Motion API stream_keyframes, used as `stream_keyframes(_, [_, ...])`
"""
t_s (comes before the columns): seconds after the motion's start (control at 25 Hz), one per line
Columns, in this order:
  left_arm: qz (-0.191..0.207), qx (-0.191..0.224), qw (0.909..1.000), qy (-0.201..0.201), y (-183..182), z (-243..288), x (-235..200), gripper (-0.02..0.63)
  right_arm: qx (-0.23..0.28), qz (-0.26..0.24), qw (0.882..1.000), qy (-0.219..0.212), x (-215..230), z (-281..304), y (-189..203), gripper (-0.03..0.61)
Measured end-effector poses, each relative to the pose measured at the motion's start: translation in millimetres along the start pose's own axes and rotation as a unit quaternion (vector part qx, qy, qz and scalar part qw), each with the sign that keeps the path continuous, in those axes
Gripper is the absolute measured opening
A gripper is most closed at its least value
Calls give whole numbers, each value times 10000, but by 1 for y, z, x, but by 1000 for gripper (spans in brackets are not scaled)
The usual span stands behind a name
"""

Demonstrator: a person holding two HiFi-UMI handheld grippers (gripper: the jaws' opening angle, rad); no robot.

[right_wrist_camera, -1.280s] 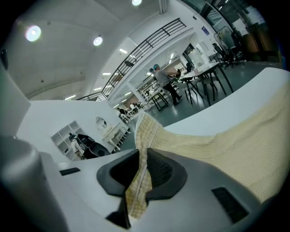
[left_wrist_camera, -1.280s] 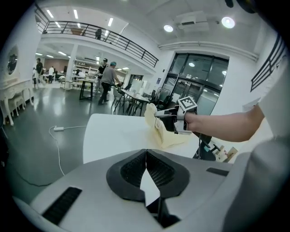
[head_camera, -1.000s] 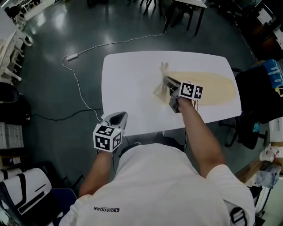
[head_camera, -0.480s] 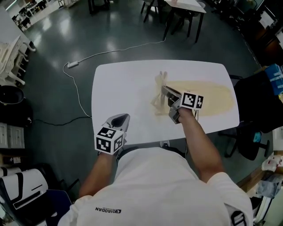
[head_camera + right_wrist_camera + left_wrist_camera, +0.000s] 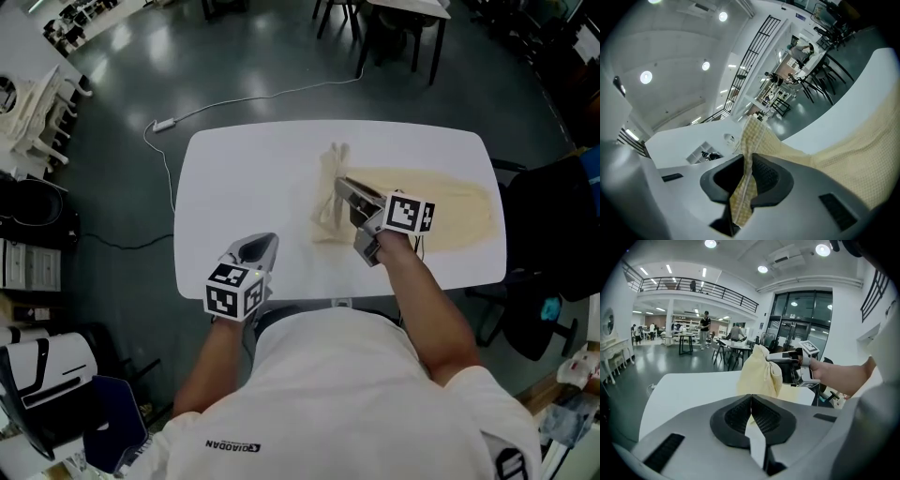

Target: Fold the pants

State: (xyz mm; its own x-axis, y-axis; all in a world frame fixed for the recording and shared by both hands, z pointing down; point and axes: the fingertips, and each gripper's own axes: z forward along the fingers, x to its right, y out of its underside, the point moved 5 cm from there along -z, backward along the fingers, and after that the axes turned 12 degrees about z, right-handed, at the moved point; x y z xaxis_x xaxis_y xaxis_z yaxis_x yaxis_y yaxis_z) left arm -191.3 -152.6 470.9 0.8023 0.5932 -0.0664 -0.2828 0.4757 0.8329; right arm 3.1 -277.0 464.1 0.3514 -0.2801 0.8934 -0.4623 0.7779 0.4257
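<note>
Only the right gripper view shows the right tongs (image 5: 749, 161) clamped on the yellow pants (image 5: 843, 154), held above the tabletop (image 5: 244, 178); the left tongs (image 5: 751, 401), seemingly together, hover empty.

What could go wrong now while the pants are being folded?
The right gripper pinches only a narrow bit of the pants, so the cloth may slip out. The left gripper is shut and empty near the table edge, so nothing steadies the rest; the fold may land crooked.

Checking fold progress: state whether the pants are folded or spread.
Mostly spread: the right gripper pinches one end of the pants above the table; the rest lies flat.
</note>
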Motion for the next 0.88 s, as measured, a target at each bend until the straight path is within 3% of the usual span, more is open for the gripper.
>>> stream_keyframes(0.16, [-113, -66, 9996, -243, -2, 12, 33, 28, -171, 70, 9998, -123, 14, -26, -11, 74])
stream_keyframes(0.36, [-188, -160, 9989, -398, 2, 14, 45, 28, -270, 163, 9995, -60, 26, -36, -13, 74])
stream_keyframes(0.6, [66, -159, 9997, -181, -5, 11, 60, 28, -110, 266, 9996, -5, 31, -56, -11, 74])
stream_keyframes(0.88, [29, -119, 9996, 266, 2, 4, 59, 28, 299, 334, 9987, 252, 22, -76, -10, 74])
